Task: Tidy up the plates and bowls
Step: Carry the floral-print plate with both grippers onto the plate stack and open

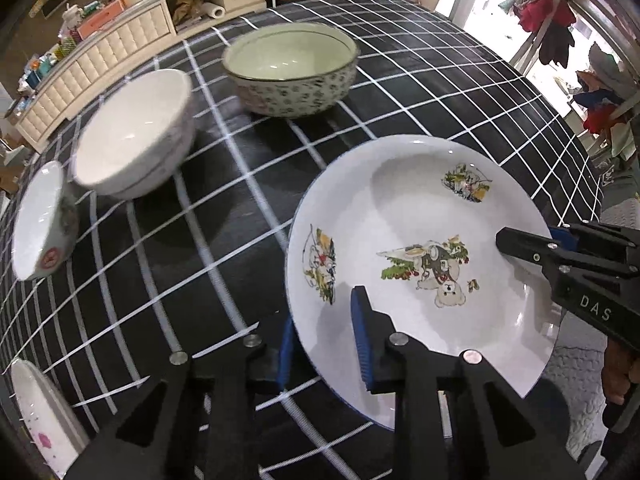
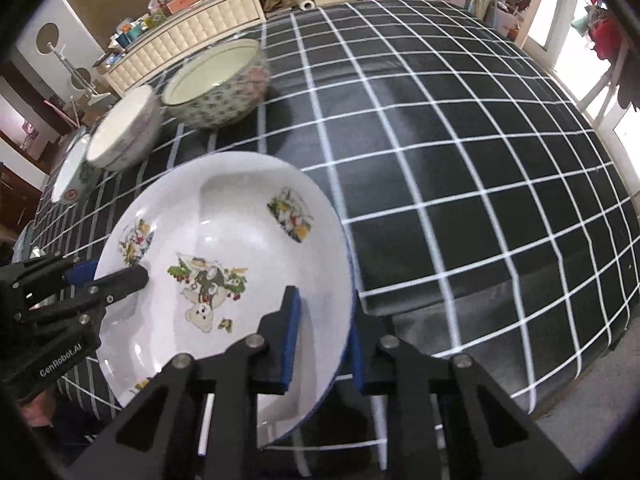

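A white plate with cartoon bear pictures (image 1: 416,216) (image 2: 240,208) is held above the checked table by both grippers. My left gripper (image 1: 324,344) is shut on its near rim, one blue pad above and one below. My right gripper (image 2: 324,344) is shut on the opposite rim; it shows in the left wrist view (image 1: 528,244), and the left one shows in the right wrist view (image 2: 108,280). A patterned green-lined bowl (image 1: 292,76) (image 2: 218,84), a white bowl (image 1: 132,148) (image 2: 120,136) and a small bowl with a red mark (image 1: 40,224) (image 2: 74,176) stand in a row beyond.
Another white plate with pink marks (image 1: 44,416) lies at the table's near left edge. The black table with white grid lines (image 2: 460,160) stretches to the right. A white cabinet (image 1: 92,64) and cluttered shelves stand behind the table.
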Available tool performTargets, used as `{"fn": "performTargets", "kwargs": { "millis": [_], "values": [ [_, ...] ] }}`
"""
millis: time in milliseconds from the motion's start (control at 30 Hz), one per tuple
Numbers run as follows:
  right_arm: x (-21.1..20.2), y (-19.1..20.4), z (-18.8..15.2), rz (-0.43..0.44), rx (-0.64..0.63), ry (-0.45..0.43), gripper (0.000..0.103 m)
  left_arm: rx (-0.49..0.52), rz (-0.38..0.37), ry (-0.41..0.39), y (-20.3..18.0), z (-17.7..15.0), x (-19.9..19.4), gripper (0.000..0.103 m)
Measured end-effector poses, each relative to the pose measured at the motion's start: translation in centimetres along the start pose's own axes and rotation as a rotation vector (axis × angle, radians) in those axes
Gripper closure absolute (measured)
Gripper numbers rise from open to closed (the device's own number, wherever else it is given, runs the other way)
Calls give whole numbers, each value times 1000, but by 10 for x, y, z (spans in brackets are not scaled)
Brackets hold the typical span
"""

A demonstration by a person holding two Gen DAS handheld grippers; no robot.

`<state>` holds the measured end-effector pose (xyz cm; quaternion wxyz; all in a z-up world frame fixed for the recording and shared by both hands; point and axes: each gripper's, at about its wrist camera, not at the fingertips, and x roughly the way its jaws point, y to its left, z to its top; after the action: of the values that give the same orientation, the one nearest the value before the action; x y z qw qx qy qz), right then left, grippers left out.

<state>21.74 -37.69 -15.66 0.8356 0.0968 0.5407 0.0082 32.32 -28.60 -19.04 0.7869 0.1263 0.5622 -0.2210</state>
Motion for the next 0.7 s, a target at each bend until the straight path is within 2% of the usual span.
{"fn": "performTargets", "kwargs": {
  "millis": [333,700],
  "values": [
    [-18,76,1,52,-98,-35,79,-92,40,-57,59,-43,-53,79],
    [-15,192,5,128,-238,-48,81,-245,101,-103,148,-114,-112,79]
  ]
}}
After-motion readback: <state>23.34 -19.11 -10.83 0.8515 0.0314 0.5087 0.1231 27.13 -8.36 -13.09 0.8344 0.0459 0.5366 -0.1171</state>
